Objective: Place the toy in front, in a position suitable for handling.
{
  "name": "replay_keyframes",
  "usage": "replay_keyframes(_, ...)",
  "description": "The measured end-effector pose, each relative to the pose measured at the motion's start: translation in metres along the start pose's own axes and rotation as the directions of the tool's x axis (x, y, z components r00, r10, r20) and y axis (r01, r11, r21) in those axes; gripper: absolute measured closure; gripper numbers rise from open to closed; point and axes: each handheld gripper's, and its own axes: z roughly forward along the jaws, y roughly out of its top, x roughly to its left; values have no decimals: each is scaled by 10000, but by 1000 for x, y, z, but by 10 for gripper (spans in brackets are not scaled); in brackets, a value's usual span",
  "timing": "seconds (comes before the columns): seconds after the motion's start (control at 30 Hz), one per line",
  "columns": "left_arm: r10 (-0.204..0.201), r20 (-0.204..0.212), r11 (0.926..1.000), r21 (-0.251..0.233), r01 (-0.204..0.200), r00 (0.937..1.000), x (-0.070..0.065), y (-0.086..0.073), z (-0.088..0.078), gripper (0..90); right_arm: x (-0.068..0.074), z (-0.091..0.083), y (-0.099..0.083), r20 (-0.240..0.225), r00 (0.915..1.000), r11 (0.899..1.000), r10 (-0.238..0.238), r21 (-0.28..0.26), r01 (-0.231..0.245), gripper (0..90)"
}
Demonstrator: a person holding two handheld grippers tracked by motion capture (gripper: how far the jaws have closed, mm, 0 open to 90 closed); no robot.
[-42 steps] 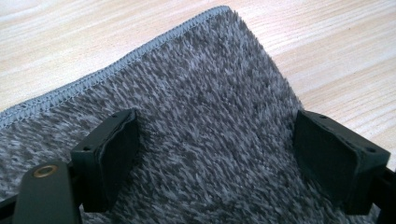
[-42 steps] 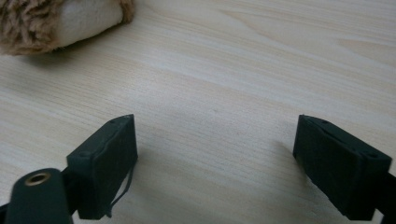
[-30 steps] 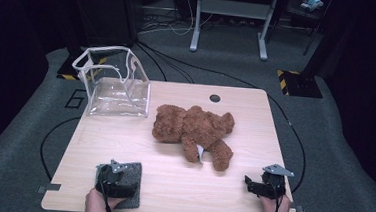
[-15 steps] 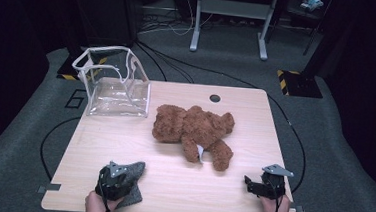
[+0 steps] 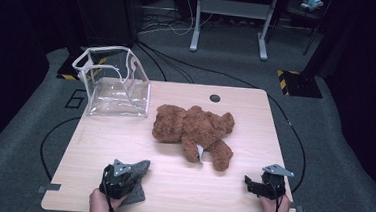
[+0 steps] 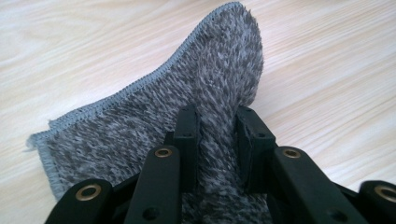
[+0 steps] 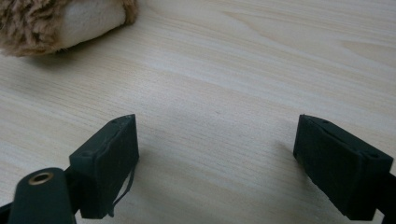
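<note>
The left gripper (image 6: pixel 215 135) is pinching a raised fold of the grey cloth (image 6: pixel 154 126) at the table's (image 5: pixel 170 185) near left edge. The right gripper (image 7: pixel 217 163) is sitting with jaws spread wide over bare wood near the right corner. A teddy bear (image 5: pixel 194 129) is lying mid-table, a clear bag (image 5: pixel 112 83) standing at the far left.

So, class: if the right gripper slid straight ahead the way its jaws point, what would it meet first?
Probably the teddy bear's foot: the right gripper, jaws open, faces bare table first, though the foot sits slightly off-line.

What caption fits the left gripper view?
Left gripper pinching a fold of grey cloth raised off the wooden table.
</note>
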Motion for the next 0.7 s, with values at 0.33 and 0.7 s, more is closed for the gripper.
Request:
replay_keyframes(0.33, 897, 579, 9959, -173, -888, 9943, -24, 30, 6, 720, 0, 0, 0, 17, 10000, 10000, 6, 8, -6, 133)
replay_keyframes(0.7, 1668, 1360, 9858, -424, -1624, 9766, -61, 59, 24, 714, 0, 0, 0, 37, 10000, 10000, -2, -1, 2, 135)
